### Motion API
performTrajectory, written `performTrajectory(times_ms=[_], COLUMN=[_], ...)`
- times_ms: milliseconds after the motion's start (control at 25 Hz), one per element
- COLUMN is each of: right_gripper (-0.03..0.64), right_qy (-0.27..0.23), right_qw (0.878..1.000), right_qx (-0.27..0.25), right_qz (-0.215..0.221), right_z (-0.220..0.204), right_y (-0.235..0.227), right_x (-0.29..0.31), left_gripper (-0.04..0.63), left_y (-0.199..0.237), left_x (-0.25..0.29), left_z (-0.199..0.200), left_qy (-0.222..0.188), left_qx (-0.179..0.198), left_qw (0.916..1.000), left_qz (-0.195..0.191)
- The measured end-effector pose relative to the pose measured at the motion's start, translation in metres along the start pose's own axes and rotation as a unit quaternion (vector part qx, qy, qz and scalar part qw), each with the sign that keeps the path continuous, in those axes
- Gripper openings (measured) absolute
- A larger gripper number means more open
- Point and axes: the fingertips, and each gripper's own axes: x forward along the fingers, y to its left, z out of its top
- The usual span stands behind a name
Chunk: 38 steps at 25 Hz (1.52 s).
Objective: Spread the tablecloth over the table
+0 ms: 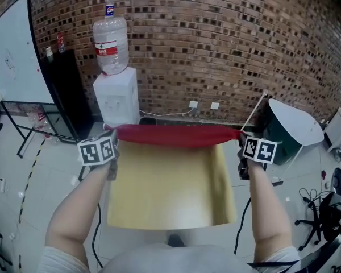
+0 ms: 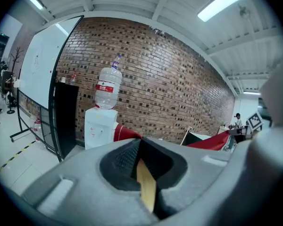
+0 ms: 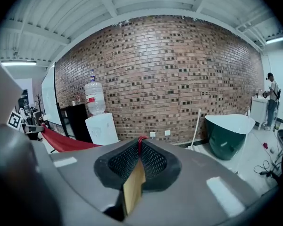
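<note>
A tablecloth [image 1: 170, 186], red on one face and tan on the other, hangs stretched between my two grippers, its red top edge [image 1: 170, 135] taut and the tan sheet falling toward me. My left gripper [image 1: 115, 136] is shut on the cloth's left corner; in the left gripper view a tan strip [image 2: 146, 187] sits pinched in the jaws [image 2: 140, 142]. On the opposite corner my right gripper [image 1: 240, 135] is shut too, tan cloth [image 3: 133, 187] clamped between its pads [image 3: 139, 142]. No table shows; the cloth covers what lies beneath it.
A water dispenser [image 1: 116, 98] with a bottle stands against the brick wall just beyond the cloth. A whiteboard [image 1: 14, 50] and black cabinet [image 1: 65, 92] are at left. A green and white tub [image 1: 292, 129] sits at right, cables [image 1: 321, 209] on the floor.
</note>
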Motion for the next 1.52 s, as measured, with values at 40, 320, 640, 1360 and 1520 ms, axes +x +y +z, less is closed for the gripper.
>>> performTrajectory(times_ms=[40,320,640,1360,1520], right_gripper=[0.008,0.008,0.008,0.008,0.009], right_qy=[0.001,0.024,0.078,0.161,0.177], right_qw=[1.000,0.999,0.997,0.986,0.983], right_qx=[0.005,0.021,-0.001,-0.005,-0.003], right_qz=[-0.003,-0.014,-0.014,-0.038,-0.046], right_z=[-0.011,-0.083,-0.169,-0.303,-0.328], right_y=[-0.001,-0.009,-0.013,-0.022,-0.029], right_x=[-0.007,-0.047,-0.072,-0.128,-0.137], left_gripper=[0.008,0.008,0.008,0.008,0.008], left_y=[-0.003,-0.022,-0.029,-0.032,-0.037], left_x=[-0.006,-0.047,-0.083,-0.155,-0.164], left_z=[-0.008,-0.066,-0.138,-0.271,-0.294], left_qy=[0.002,0.029,0.073,0.141,0.166], left_qx=[0.003,0.032,0.066,0.027,0.034], left_qw=[1.0000,0.9990,0.9950,0.9896,0.9852], left_qz=[0.000,-0.009,-0.020,-0.014,-0.027])
